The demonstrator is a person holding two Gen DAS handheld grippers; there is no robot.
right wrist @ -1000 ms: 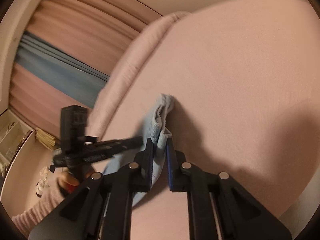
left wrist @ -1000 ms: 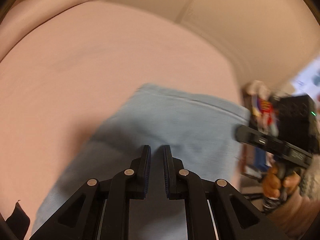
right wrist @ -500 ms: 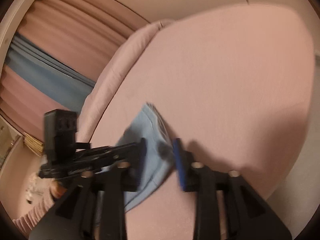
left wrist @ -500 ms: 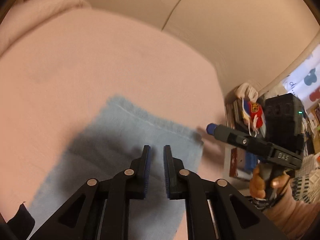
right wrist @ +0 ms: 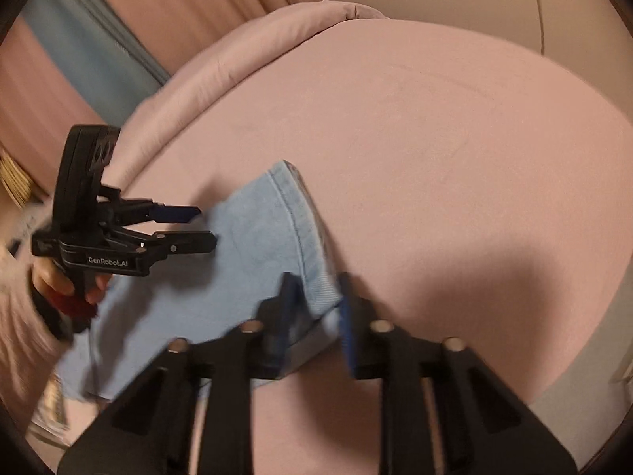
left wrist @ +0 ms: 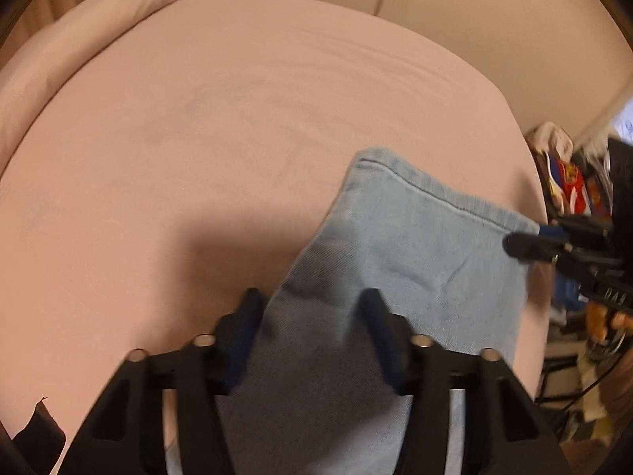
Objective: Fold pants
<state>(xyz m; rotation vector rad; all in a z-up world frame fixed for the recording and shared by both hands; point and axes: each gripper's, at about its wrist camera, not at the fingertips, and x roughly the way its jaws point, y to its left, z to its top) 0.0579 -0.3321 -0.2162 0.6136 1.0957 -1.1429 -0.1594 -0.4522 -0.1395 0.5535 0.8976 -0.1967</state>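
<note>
Both hand-held grippers over the folded pants on the bed, right one nearer the corner.

My right hand-held gripper (right wrist: 316, 297) has the hemmed corner of the light blue pants (right wrist: 253, 245) between its fingers and its jaws are closing, though I can't yet call it a firm pinch. My left hand-held gripper (left wrist: 308, 304) hangs above the opposite side edge, jaws opening, nothing clamped; cloth lies under the gap. The pants lie flat on the pink bed (left wrist: 198, 118), close to its near edge, their long axis running from the hem, farthest from me, back under both tools toward me. The hem seam runs crosswise, from one tool across to the other. So, as I judge it, the next fold goes along that length, led by the right corner.
</note>
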